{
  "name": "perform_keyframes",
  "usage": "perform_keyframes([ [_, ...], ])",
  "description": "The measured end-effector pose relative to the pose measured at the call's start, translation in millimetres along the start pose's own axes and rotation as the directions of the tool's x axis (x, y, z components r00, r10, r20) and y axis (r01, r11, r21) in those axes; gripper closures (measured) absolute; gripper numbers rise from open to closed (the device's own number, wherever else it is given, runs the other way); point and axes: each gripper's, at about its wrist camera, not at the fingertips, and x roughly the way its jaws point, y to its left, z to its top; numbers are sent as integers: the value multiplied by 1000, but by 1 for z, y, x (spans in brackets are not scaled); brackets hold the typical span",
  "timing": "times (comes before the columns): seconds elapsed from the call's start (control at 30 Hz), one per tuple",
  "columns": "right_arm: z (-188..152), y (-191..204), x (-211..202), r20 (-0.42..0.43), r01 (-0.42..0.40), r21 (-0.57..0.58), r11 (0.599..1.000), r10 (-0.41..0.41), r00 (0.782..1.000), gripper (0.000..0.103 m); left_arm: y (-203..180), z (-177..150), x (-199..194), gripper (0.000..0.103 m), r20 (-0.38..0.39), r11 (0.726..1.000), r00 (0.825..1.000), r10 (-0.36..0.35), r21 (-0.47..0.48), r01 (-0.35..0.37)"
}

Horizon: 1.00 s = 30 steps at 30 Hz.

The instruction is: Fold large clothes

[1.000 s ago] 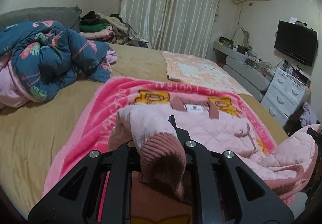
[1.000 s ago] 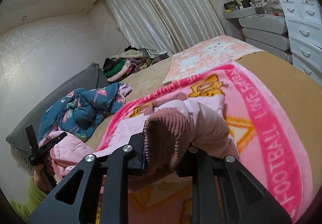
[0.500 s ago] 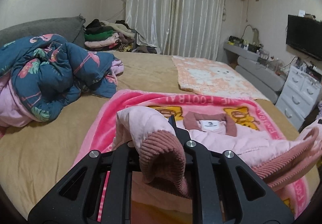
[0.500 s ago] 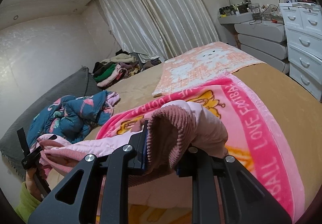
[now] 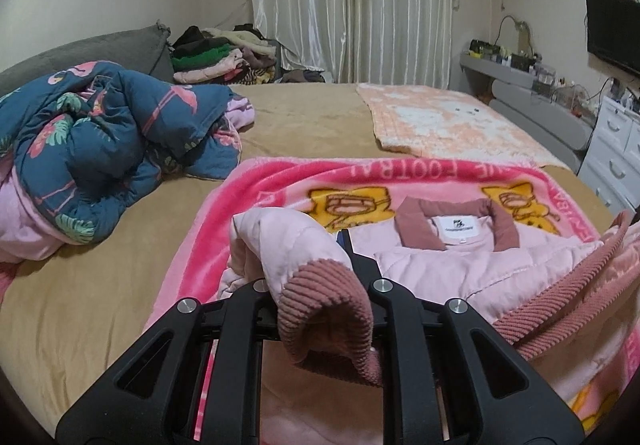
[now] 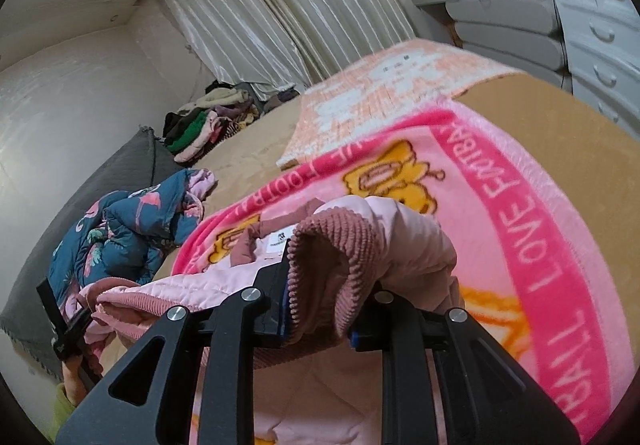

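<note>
A pale pink quilted jacket (image 5: 460,265) with dusty-rose corduroy collar and cuffs lies on a bright pink cartoon blanket (image 5: 280,185) on the bed. My left gripper (image 5: 320,281) is shut on one corduroy sleeve cuff (image 5: 324,309), held above the blanket. My right gripper (image 6: 324,285) is shut on the other corduroy cuff (image 6: 336,245), also lifted. The jacket body (image 6: 200,285) stretches between the two; its collar and white label (image 5: 456,225) face up. The left gripper shows at the far left of the right wrist view (image 6: 68,321).
A crumpled blue flamingo duvet (image 5: 100,133) lies at the left of the tan bed (image 5: 100,305). A peach blanket (image 5: 440,125) lies further back. A stack of clothes (image 5: 220,57) sits by the curtains. White drawers (image 5: 616,157) stand at the right.
Both grippers have pulled back and apart with the cuffs, drawing the sleeves out; the jacket body has spread flatter, so the collar and label show.
</note>
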Motion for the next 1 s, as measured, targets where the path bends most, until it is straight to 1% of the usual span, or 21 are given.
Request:
perform_keyframes([
  [0.07, 0, -3, 6, -7, 1, 14, 1000, -1, 1000, 84, -1, -1, 9, 93, -11, 1000, 1000, 2, 3, -2],
  [0.13, 0, -6, 12, -15, -3, 29, 1000, 4, 1000, 81, -2, -2, 16, 93, -18, 1000, 1000, 5, 5, -5],
  [0.2, 1, -12, 17, -26, -40, 73, 996, 42, 999, 78, -3, -3, 25, 93, -29, 1000, 1000, 11, 11, -10],
  [0.27, 3, -19, 18, -25, -126, 133, 983, 131, 991, 64, -3, -5, 33, 93, -43, 1000, 999, 17, 13, -17],
  [0.33, 5, -24, 14, -7, -229, 187, 955, 234, 972, 15, -2, -7, 41, 93, -56, 1000, 998, 14, 6, -14],
  [0.37, 5, -24, 10, 1, -233, 191, 953, 237, 972, 10, -2, -8, 43, 93, -60, 1000, 998, 15, 4, -14],
  [0.43, 3, -21, 3, 8, -258, 161, 953, 260, 966, 10, -3, -10, 48, 92, -66, 1000, 998, 11, 2, -11],
  [0.47, 1, -18, 0, 7, -236, 130, 963, 237, 971, 10, -3, -11, 49, 91, -68, 1000, 998, 6, -1, -6],
  [0.5, -3, -11, -3, -5, -162, 55, 985, 163, 987, 9, -4, -11, 51, 91, -70, 1000, 998, 3, -3, -4],
  [0.53, -8, -5, -4, -15, -90, -22, 996, 89, 996, 8, -4, -12, 52, 90, -71, 1000, 997, 2, -4, -2],
  [0.57, -14, 1, -3, -23, -21, -96, 995, 19, 1000, 8, -5, -12, 53, 89, -72, 1000, 997, 1, -5, -1],
  [0.6, -23, 8, 1, -32, 70, -186, 980, -78, 996, 7, -6, -12, 54, 88, -72, 1000, 997, 0, -5, 0],
  [0.67, -40, 14, 12, -57, 178, -301, 937, -204, 977, 7, -8, -12, 53, 83, -69, 1000, 998, -5, -5, 5],
  [0.7, -49, 15, 20, -81, 207, -343, 916, -248, 965, 7, -10, -13, 51, 81, -67, 1000, 998, -7, -5, 6],
  [0.73, -58, 15, 29, -115, 222, -376, 900, -283, 952, 7, -10, -12, 49, 74, -65, 1000, 998, -13, -8, 12],
  [0.77, -65, 13, 36, -141, 226, -387, 894, -300, 943, 7, -10, -12, 48, 59, -64, 1000, 998, -24, -12, 23],
  [0.83, -74, 10, 42, -141, 237, -397, 887, -315, 939, 5, -12, -11, 41, 47, -51, 999, 998, -44, -16, 44],
  [0.9, -77, 9, 40, -130, 234, -392, 890, -306, 943, 4, -16, -8, 31, 41, -33, 999, 998, -53, -2, 53],
  [0.93, -77, 9, 39, -127, 232, -383, 894, -299, 946, 4, -17, -6, 26, 33, -24, 998, 998, -56, 5, 56],
  [0.97, -77, 9, 37, -124, 227, -370, 901, -290, 949, 4, -19, -4, 18, 22, -4, 998, 998, -56, 14, 56],
  [1.0, -77, 9, 34, -122, 220, -358, 907, -279, 952, 4, -21, -2, 12, 17, 15, 998, 999, -52, 24, 51],
])
